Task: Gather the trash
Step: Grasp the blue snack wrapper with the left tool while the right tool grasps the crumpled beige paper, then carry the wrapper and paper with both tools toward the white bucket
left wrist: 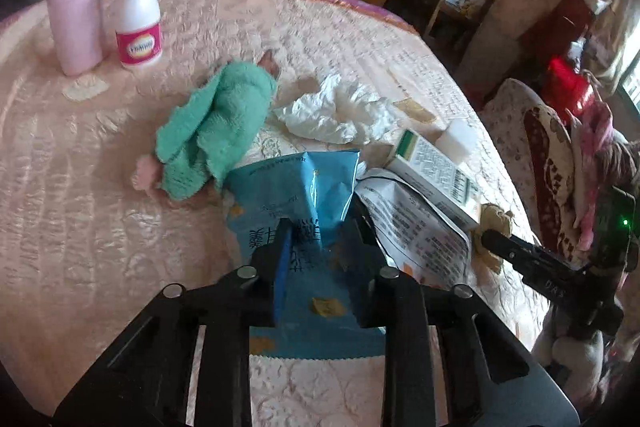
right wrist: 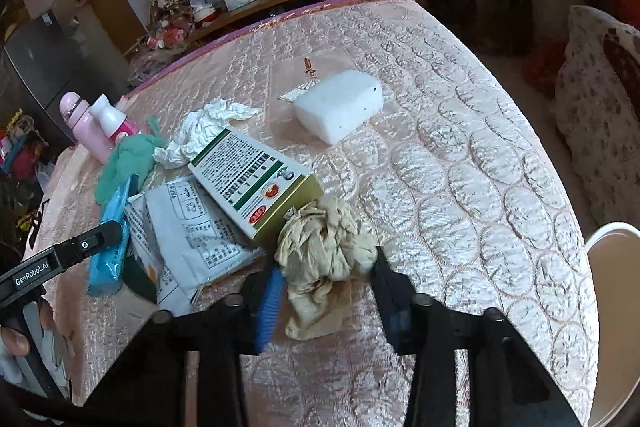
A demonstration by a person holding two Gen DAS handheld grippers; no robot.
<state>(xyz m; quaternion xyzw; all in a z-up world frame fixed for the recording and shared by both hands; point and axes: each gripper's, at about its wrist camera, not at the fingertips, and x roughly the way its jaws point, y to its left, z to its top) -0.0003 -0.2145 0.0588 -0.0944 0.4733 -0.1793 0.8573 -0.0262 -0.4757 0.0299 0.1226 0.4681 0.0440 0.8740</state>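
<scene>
Trash gripped: left gripper (left wrist: pixel 320 231) clamps the blue wrapper (left wrist: pixel 296 187), right gripper (right wrist: pixel 326 267) the tan wad (right wrist: pixel 326 239); lifting both comes next.

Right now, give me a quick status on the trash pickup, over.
Left gripper shut on blue snack wrapper. Right gripper shut on crumpled brown paper. White tissue, printed bag, green-and-white box uncollected. Nothing blocking.

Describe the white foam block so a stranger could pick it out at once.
Start at the pink quilted bed. Beyond the litter pile and the green-and-white box, the foam block lies alone on bare quilt. It is the only plain white brick-shaped thing; the nearby white tissue is crumpled.
</scene>
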